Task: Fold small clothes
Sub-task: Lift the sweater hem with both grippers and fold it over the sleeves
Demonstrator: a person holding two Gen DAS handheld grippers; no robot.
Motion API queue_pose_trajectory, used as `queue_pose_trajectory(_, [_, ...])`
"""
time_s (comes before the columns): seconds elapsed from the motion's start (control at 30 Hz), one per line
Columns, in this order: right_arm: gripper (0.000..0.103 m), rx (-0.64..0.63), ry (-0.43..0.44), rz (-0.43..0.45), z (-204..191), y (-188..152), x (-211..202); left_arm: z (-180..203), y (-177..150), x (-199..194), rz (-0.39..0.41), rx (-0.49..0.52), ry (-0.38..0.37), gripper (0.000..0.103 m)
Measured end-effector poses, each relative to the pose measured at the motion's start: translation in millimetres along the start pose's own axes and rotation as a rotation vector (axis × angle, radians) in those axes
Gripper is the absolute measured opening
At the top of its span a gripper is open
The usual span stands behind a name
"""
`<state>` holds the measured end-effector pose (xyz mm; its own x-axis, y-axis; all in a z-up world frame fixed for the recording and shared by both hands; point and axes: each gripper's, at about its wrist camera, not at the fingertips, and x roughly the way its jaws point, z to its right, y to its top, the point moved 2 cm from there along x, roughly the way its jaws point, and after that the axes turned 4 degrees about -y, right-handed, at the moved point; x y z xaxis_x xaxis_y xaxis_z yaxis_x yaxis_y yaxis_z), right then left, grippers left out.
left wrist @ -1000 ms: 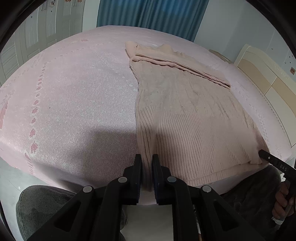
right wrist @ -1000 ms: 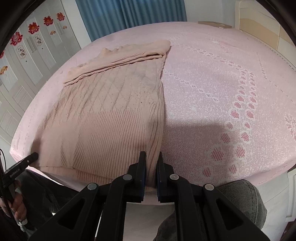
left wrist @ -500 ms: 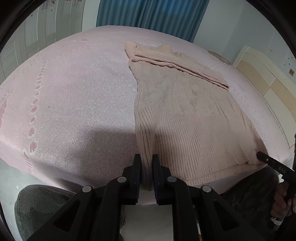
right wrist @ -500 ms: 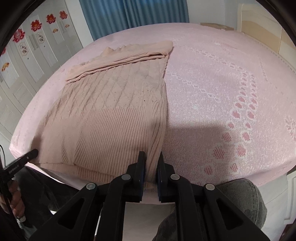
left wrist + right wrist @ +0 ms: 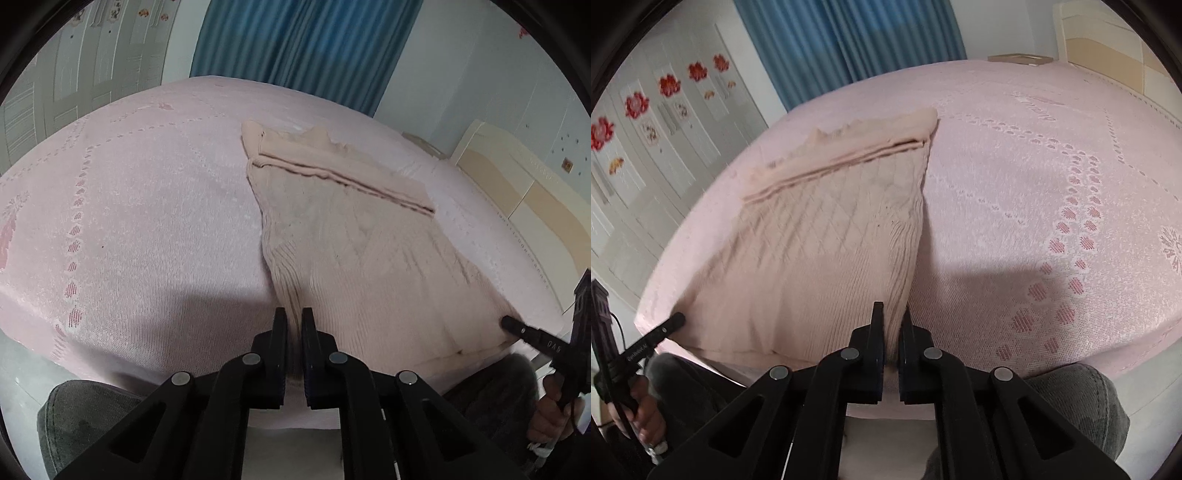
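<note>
A beige knitted garment (image 5: 351,243) lies flat on the pink bedspread (image 5: 147,206), its sleeves folded across the far end. My left gripper (image 5: 293,317) is shut on the garment's near left hem corner. My right gripper (image 5: 892,314) is shut on the near right hem corner of the same garment (image 5: 820,251). Each gripper shows in the other's view: the right one at the garment's right corner (image 5: 517,326), the left one at its left corner (image 5: 672,319). The hem is lifted slightly off the bed edge.
The bed (image 5: 1052,184) fills both views, with a cream headboard (image 5: 517,184) at the right. Blue curtains (image 5: 303,40) hang behind. White wardrobe doors with red flower stickers (image 5: 639,103) stand on the left. My knees in grey trousers (image 5: 1082,398) are below the bed edge.
Both grippers have risen and tilted up with the hem held; the garment's near edge has lifted and drawn slightly toward the far end. More of the curtains and wall shows.
</note>
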<state>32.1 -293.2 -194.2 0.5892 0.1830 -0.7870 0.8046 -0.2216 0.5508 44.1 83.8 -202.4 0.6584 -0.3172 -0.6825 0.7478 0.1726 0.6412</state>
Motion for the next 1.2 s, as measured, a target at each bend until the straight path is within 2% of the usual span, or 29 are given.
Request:
queue_pose_trajectory(0.13, [0.005, 0.067, 0.030, -0.001, 2.4, 10.6, -7.9, 1.3, 13.8, -6.9, 0.016, -0.073, -0.037, 0.007])
queue_pose_trajectory(0.23, [0.005, 0.113, 0.072, 0.018, 2.0, 23.3, -18.2, 11.3, 26.4, -12.1, 0.071, -0.061, 0.031, 0.007])
queue_pose_trajectory(0.37, [0.005, 0.144, 0.110, 0.054, -4.7, 53.0, -28.3, 21.5, 55.0, -15.0, 0.114, -0.059, 0.080, 0.007])
queue_pose_trajectory(0.67, [0.005, 0.212, 0.191, 0.121, -22.2, 138.3, -27.0, 26.9, 149.8, -10.7, 0.239, -0.064, 0.177, 0.007])
queue_pose_trajectory(0.77, [0.005, 0.246, 0.218, 0.128, -25.3, 170.7, -7.5, 20.9, 181.5, 7.3, 0.255, -0.074, 0.204, 0.002])
queue_pose_trajectory(0.93, [0.005, 0.279, 0.240, 0.109, -30.8, 218.8, 47.2, 9.2, 225.9, 54.6, 0.254, -0.076, 0.211, 0.002])
queue_pose_trajectory(1.03, [0.005, 0.270, 0.235, 0.088, -35.7, 237.3, 80.2, 1.9, 236.7, 86.9, 0.212, -0.083, 0.193, 0.002])
queue_pose_trajectory(1.2, [0.005, 0.267, 0.218, 0.066, -37.9, 250.8, 119.1, -1.1, 224.8, 120.3, 0.157, -0.035, 0.211, 0.002])
